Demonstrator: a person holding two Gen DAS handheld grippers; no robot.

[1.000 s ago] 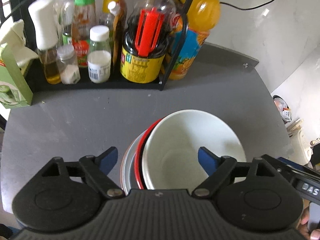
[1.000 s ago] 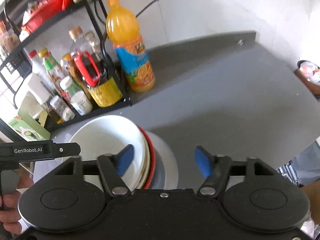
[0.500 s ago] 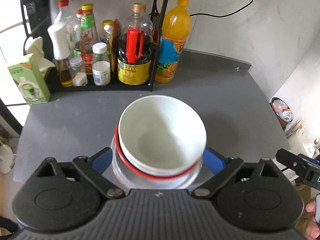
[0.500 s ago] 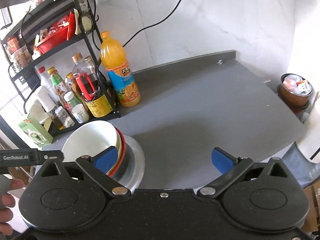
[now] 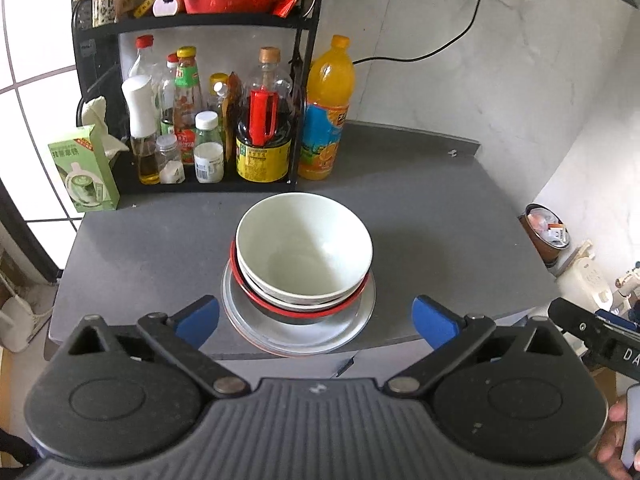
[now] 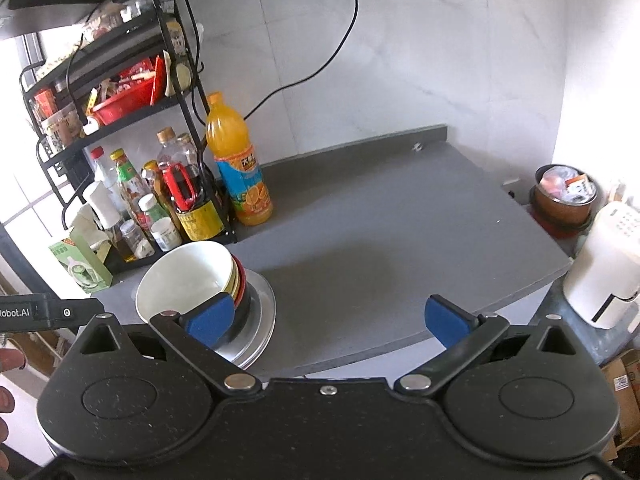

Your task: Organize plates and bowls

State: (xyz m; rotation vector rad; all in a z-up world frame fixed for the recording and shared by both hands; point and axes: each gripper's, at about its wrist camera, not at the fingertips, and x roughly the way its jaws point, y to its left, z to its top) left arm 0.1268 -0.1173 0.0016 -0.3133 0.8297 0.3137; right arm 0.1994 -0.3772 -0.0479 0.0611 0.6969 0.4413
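A white bowl [image 5: 304, 248] tops a stack of bowls, one with a red rim [image 5: 280, 309], resting on grey plates [image 5: 352, 324] near the front edge of the grey counter [image 5: 420, 216]. In the right wrist view the same white bowl [image 6: 184, 280] and plates [image 6: 262, 304] sit at lower left. My left gripper [image 5: 316, 320] is open, held back from the stack with nothing between its blue pads. My right gripper [image 6: 330, 316] is open too, to the right of the stack, its left pad in front of the bowls.
A black rack [image 5: 192, 184] with sauce bottles and an orange drink bottle [image 5: 326, 120] stand at the back left. A green carton [image 5: 84, 172] is left of the rack. A bin [image 6: 564, 200] and a white appliance [image 6: 608, 268] lie off the counter's right end.
Both grippers have pulled back and upward from the stack, which now looks smaller and farther away. The stacked bowls and plates have stayed in place on the counter.
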